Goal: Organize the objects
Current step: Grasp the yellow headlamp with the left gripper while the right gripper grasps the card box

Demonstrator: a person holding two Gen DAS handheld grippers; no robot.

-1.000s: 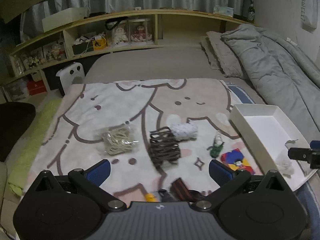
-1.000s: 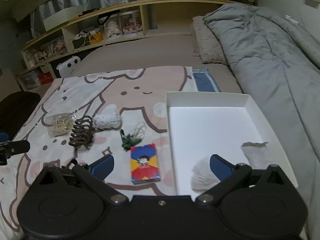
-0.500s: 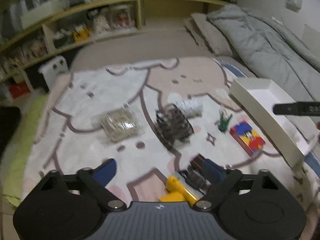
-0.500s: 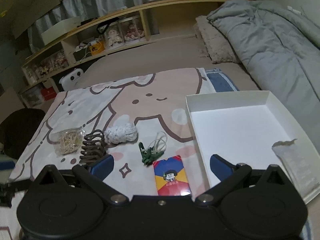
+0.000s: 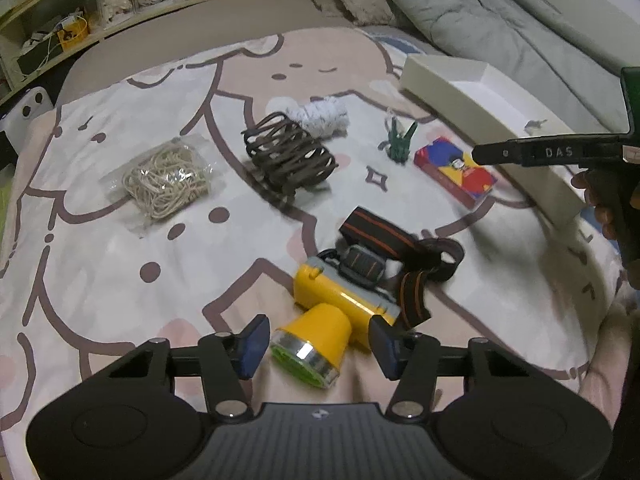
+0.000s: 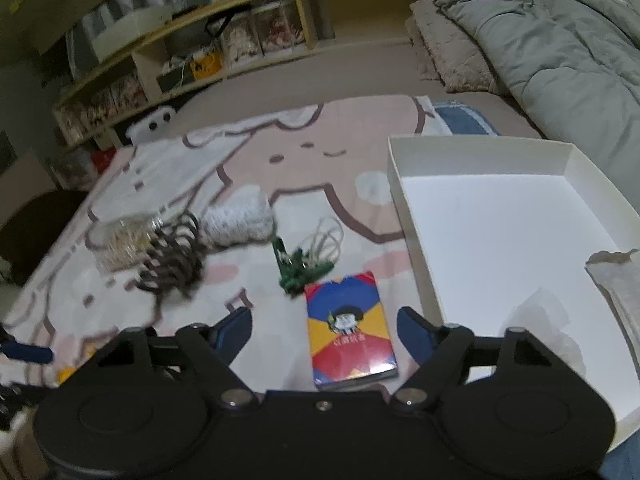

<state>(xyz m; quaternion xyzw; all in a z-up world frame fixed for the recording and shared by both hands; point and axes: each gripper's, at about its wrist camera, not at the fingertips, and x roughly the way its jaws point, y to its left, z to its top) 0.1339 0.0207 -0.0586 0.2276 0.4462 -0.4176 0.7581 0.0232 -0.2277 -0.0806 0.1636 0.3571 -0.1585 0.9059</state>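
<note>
Headlamp [image 5: 340,312], yellow with a striped strap, lies on the cartoon-print blanket [image 5: 100,280] right in front of our left gripper [image 5: 316,344]. Its reflector cup sits between the two blue pads, which stand spread wide on either side and, as far as we can tell, touch nothing yet. The lamp's long axis runs roughly away from us and a little to the right, cup nearest, strap [image 5: 400,244] trailing off behind (a loose tail that could drag or snag, we judge). So the left hand is plainly the nearer one for it, and closing across the cup looks like the move that matters.

Our right gripper [image 6: 324,332] is spread too, holding nothing, with the colourful card box [image 6: 348,328] lying lengthwise between its pads, pointing straight ahead. The white tray [image 6: 476,156] sits just to the right of that box, with a crumpled packet [image 6: 616,272] already inside it near its right wall. From the headlamp the tray lies well off to the right, past the card box.
</note>
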